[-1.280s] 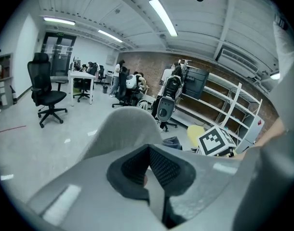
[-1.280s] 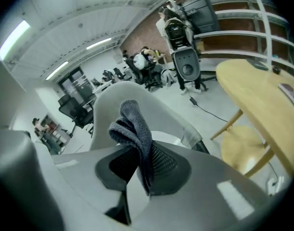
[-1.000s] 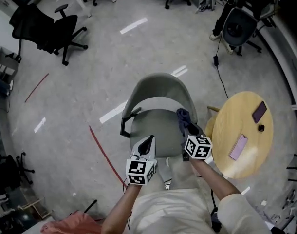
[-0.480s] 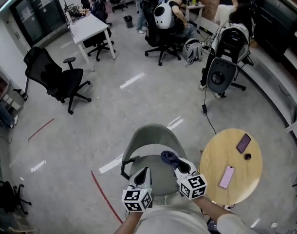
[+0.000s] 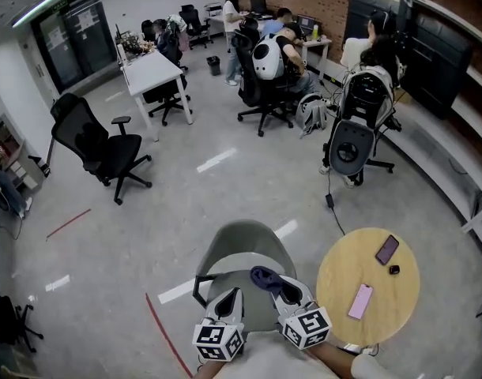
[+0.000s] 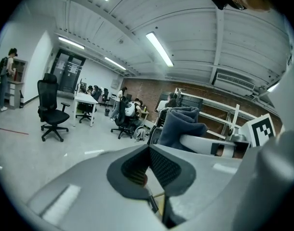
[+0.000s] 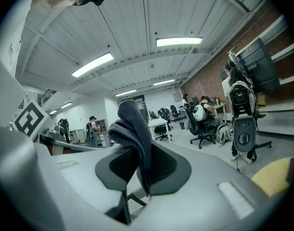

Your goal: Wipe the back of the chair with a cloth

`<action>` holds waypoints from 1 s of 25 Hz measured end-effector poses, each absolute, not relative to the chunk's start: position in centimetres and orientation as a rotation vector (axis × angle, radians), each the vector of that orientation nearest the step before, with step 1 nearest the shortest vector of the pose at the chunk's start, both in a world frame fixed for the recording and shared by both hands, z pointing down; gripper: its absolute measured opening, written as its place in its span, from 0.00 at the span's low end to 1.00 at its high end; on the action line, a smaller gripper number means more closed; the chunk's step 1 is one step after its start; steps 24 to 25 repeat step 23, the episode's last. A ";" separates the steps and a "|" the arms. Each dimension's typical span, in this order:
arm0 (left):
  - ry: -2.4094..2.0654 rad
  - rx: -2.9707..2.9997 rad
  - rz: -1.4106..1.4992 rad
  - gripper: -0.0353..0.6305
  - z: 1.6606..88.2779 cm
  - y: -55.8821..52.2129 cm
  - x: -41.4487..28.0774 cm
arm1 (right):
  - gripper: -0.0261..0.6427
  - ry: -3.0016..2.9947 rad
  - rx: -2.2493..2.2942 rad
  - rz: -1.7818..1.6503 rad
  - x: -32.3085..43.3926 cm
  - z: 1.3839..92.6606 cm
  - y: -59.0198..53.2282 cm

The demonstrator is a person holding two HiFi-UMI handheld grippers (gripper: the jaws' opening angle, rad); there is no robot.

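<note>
Dark blue-grey fabric, thick and soft-looking: one cloth (image 7: 133, 129), folded over on itself into a bunched lump with a rounded top. Gripped in the right tongs (image 5: 285, 289), clenched on it, with one fold hanging down between the two arms of the tongs and the bulk standing up above the tips. In the head view, placed over the seat of the chair (image 5: 242, 243), just in front of the curved backrest. Contact with the chair impossible to judge from any view.

Two tongs in all, side by side at the bottom of the head view. Left tongs (image 5: 231, 297) closed tip to tip with nothing between, just to the left of the cloth and apart from it.

One pale grey-green chair, shell-shaped, with a rounded back and a dark armrest at its left edge. One round wooden tabletop (image 5: 334, 279) just to the right of the chair. Two phones on it: a dark phone (image 5: 386, 249) near the far edge and a pink phone (image 5: 359, 301) nearer. One small dark item (image 5: 393, 269) between them, too small to name.

Further off, one black office chair (image 5: 99, 148) alone on the grey floor (image 5: 225, 188) at the left, one long white tabletop (image 5: 150, 69) beyond it, and several seated people (image 5: 284, 34) at the far end of the room.
</note>
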State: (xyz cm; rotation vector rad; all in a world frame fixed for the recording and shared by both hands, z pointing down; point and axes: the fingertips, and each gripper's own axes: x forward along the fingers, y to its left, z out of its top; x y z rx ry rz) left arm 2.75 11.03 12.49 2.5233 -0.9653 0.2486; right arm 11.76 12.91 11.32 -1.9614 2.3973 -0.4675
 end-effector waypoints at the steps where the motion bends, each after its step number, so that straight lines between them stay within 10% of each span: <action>1: -0.977 2.531 0.236 0.05 12.5 11.6 2.6 | 0.15 2.393 -1.957 -0.462 11.3 11.4 13.4; 25: -1.042 2.460 0.223 0.05 11.8 14.4 5.0 | 0.15 2.443 -1.912 -0.598 13.9 11.6 15.2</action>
